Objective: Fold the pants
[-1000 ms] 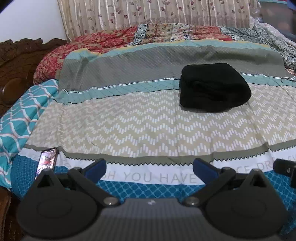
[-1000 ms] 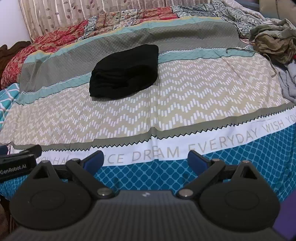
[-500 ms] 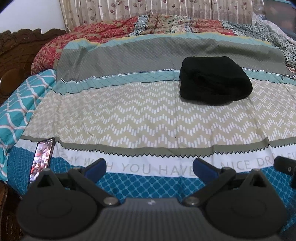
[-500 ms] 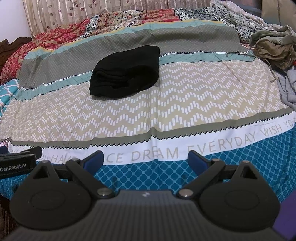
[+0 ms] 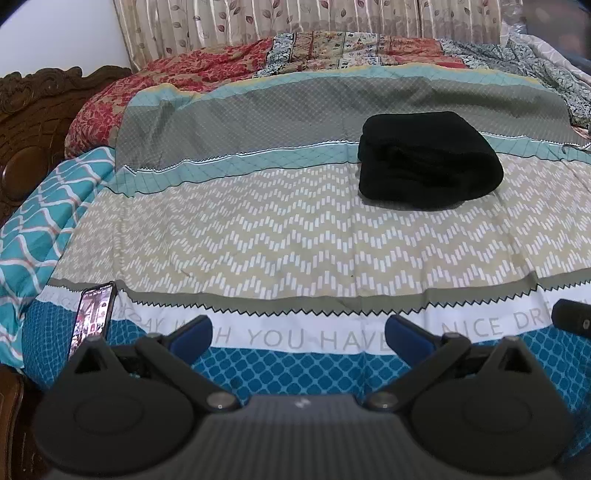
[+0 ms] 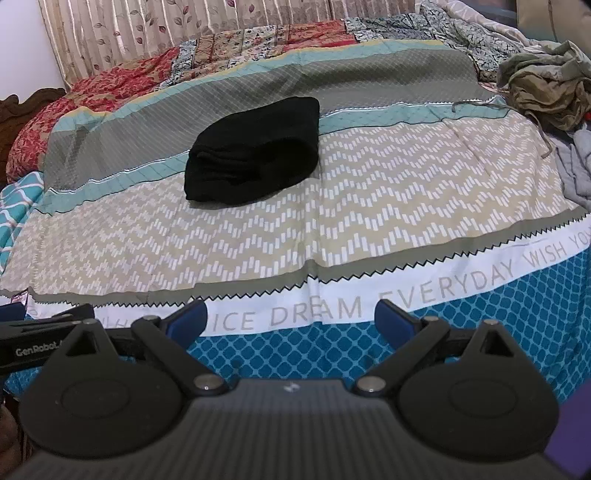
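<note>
From the left wrist camera, the left gripper [image 5: 297,334] hangs over the near edge of the bed with its blue fingers [image 5: 192,332] spread wide and nothing between them. The black pants [image 5: 428,160] are already a folded bundle sitting far out on the bedsheet [image 5: 258,229], off to the right, where the teal stripe meets the beige zigzag band, well apart from the gripper. A phone [image 5: 94,317] with its screen lit lies at the near left edge of the sheet, just beside the left finger. Carved wooden headboard [image 5: 33,122] is on the far left, a red floral blanket [image 5: 177,79] and curtain [image 5: 295,18] at the back. A bit of the other gripper [image 5: 572,319] pokes in at the right edge.

Right wrist camera: right gripper [image 6: 291,319] is wide apart too, empty, over the blue diamond strip near the "DREAM" lettering. Pants [image 6: 255,151] show up left of centre here, far from the fingers, same folded lump on the sheet [image 6: 369,206]. There's a heap of crumpled clothes [image 6: 546,85] at the far right of the bed. The left gripper's body [image 6: 44,338] shows at the left edge.
</note>
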Available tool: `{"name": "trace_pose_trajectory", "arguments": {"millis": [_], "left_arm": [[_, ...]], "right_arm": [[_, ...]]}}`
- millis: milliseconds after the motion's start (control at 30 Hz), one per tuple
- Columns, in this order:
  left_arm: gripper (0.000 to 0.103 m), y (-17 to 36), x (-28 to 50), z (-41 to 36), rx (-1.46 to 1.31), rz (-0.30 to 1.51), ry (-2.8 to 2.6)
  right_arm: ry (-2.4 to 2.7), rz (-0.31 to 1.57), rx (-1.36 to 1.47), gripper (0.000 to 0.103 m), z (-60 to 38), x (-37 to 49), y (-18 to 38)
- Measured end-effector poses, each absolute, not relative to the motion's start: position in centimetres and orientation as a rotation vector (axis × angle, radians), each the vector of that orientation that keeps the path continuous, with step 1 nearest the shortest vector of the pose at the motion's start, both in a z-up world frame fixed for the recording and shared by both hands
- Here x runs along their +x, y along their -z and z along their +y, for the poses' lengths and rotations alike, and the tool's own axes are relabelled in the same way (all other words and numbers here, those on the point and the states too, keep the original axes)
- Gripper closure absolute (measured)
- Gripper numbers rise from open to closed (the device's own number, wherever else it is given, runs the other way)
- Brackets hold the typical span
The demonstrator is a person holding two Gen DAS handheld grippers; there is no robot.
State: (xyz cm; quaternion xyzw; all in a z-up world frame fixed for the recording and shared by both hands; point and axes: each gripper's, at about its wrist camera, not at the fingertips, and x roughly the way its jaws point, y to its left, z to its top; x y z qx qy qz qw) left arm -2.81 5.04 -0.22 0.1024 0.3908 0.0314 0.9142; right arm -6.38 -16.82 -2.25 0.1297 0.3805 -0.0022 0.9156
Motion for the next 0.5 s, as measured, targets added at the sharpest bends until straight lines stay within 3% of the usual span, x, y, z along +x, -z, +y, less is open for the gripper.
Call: {"name": "trace_pose_trajectory", "arguments": {"millis": [500], "left_arm": [[0.000,-0.6,-3.0,5.3,0.176,0.802,-0.035]], "right_arm": [[0.012,0.669,0.270,0.004,-16.8,-7.4,-0.2]]}}
